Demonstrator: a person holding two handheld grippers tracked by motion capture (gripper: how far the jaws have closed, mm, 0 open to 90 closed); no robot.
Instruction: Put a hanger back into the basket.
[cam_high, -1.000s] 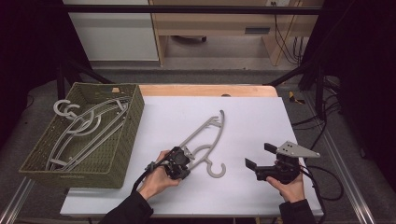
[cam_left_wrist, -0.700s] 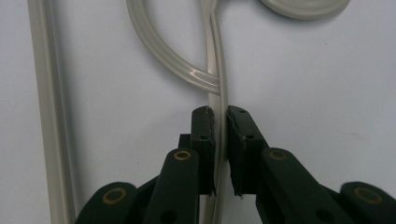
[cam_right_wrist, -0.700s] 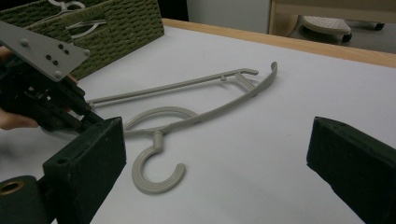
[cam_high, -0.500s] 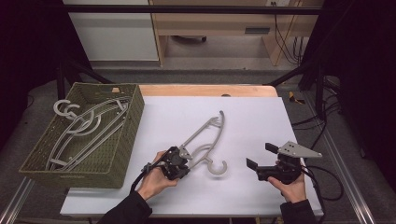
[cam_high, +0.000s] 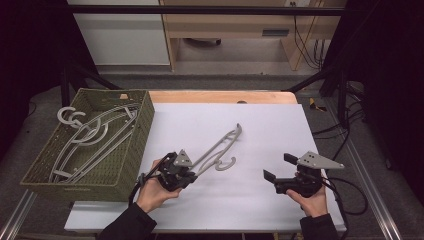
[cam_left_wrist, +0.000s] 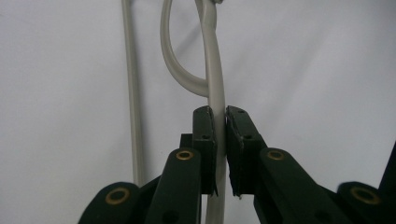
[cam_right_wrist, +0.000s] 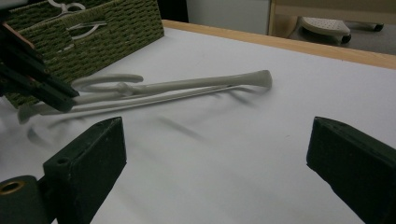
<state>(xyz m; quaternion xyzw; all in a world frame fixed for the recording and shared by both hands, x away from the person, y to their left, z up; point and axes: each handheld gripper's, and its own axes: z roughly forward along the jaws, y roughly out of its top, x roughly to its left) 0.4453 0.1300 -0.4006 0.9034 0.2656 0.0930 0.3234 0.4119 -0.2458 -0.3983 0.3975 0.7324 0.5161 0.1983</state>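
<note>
One wide white desk (cam_high: 310, 130) carries a green woven basket (cam_high: 131, 150) of hangers at its left and a single grey hanger (cam_high: 220, 148) mid-desk — the left tongs (cam_high: 192, 169) pinch its arm, seemingly to move it, while the right tongs (cam_high: 277, 167) wait wide open, empty.

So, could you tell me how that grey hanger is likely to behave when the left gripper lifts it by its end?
The hanger looks like thin moulded plastic, so probably light and fairly stiff. The left gripper pinches one slim bar near an end, so the long far arm may droop or swing. Its smooth surface could slip or twist between the pads.
</note>
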